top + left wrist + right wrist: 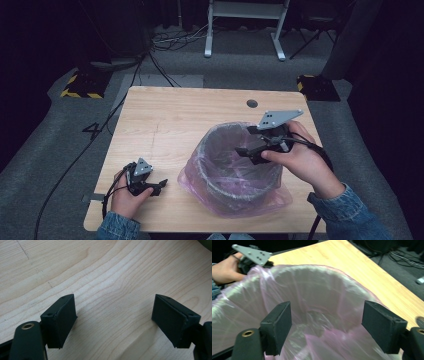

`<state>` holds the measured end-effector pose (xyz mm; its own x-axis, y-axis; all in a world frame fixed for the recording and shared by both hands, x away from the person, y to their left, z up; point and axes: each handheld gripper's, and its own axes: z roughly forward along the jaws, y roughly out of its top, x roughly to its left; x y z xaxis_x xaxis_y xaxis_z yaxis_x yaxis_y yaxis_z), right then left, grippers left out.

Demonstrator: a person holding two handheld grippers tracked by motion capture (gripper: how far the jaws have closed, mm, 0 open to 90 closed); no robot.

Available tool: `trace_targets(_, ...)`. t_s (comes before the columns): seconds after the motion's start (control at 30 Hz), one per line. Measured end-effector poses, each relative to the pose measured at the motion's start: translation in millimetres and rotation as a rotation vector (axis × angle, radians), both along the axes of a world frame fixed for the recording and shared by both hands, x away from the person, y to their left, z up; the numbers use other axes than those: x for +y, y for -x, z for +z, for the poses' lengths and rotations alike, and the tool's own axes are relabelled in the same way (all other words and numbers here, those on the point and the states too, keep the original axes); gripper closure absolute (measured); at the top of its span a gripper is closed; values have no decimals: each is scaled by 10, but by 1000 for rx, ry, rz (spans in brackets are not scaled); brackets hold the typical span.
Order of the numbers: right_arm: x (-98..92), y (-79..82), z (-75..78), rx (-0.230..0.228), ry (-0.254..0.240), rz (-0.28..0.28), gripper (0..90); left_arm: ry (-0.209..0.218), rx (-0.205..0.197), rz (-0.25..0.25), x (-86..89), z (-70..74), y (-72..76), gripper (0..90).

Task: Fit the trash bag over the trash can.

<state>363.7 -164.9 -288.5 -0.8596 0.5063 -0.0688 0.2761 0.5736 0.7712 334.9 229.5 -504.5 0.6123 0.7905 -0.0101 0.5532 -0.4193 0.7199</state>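
With both pairs of jaws wide and empty, the right gripper (246,141) over the bin (240,187) could snag its loose pink liner (319,297) (seemingly unsecured) and drag it off while the left gripper (159,186) rests apart.

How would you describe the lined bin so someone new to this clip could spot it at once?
Start at the wooden table and look to its near right part. There stands a round bin lined with a thin pink plastic bag draped over its rim, under the right gripper. Nothing else on the table is translucent pink.
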Motion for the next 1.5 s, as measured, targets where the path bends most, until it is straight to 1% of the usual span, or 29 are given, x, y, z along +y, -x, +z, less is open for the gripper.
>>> trace_targets(0.17,-252,4,48,-16,-22,-72,242,4,1,-4,9,-2,5,197)
trace_targets(0.33,-513,42,83,-26,-31,-129,245,2,-3,-11,30,-1,11,199)
trace_targets(0.37,-581,55,89,-27,-30,-148,245,1,-1,-11,31,0,11,198)
trace_targets(0.5,-804,104,95,-30,-41,-192,244,2,-3,-12,32,-1,12,198)
trace_targets(0.57,-883,120,91,-30,-44,-210,244,1,-3,-15,39,-1,13,198)
trace_targets(0.63,-998,143,66,-24,-43,-235,245,-2,-3,-18,49,1,19,199)
trace_targets(0.67,-1035,149,53,-21,-43,-241,245,6,0,-15,53,-3,27,199)
trace_targets(0.73,-1154,169,5,-9,-36,-269,245,4,0,-17,69,-1,36,199)
trace_targets(0.83,-1261,187,-53,1,-32,-290,245,-2,1,-16,98,2,55,199)
trace_targets(0.87,-1287,191,-70,5,-30,-295,245,5,1,-11,103,-2,62,200)
trace_targets(1.0,-1409,203,-177,23,-16,-313,245,2,0,-12,125,-1,69,200)
trace_targets(1.17,-1552,187,-416,49,23,-386,243,3,0,-11,125,-1,69,200)
trace_targets(1.37,-1708,149,-689,94,21,-427,241,2,1,-12,124,-1,69,200)
trace_targets(1.5,-1803,134,-827,99,25,-442,228,1,-1,-12,124,-1,69,200)
